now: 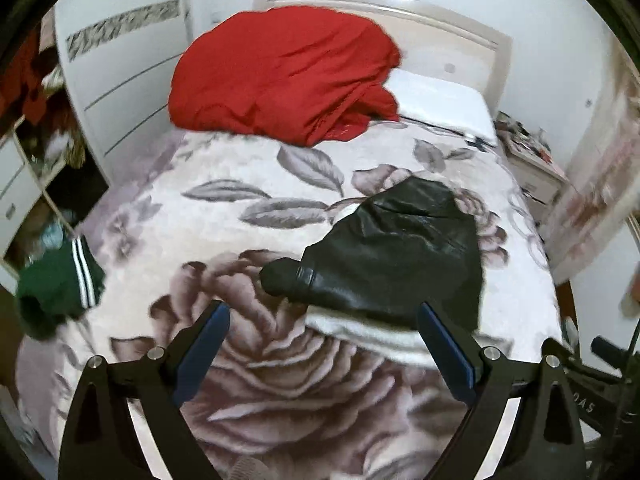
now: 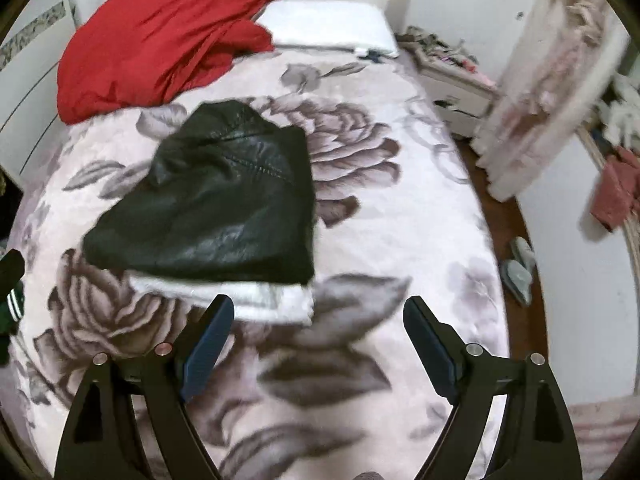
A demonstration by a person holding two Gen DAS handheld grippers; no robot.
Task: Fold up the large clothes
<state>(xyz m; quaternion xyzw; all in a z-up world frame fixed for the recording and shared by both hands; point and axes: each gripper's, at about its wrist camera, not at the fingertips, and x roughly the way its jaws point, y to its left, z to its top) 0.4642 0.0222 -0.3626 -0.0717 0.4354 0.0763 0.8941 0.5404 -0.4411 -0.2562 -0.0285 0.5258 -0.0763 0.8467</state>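
Note:
A black leather jacket with white fleece lining (image 1: pixel 396 256) (image 2: pixel 216 204) lies folded in a compact bundle on the floral bedspread (image 1: pixel 224 248) (image 2: pixel 392 248). Its lining shows along the near edge. A crumpled red garment (image 1: pixel 280 72) (image 2: pixel 160 36) is heaped at the head of the bed. A green garment with white stripes (image 1: pixel 60 284) (image 2: pixel 12 308) lies at the bed's left edge. My left gripper (image 1: pixel 324 316) hovers above the bed near the jacket's front edge, open and holding nothing. My right gripper (image 2: pixel 318 312) is also raised, open and empty, just in front of the jacket.
A white pillow (image 1: pixel 444 104) (image 2: pixel 332 24) lies by the headboard. White wardrobe doors (image 1: pixel 124 52) stand on the left. A cluttered nightstand (image 2: pixel 452 80) and a pale curtain (image 2: pixel 548 92) stand to the right of the bed. Slippers (image 2: pixel 520 268) lie on the wooden floor.

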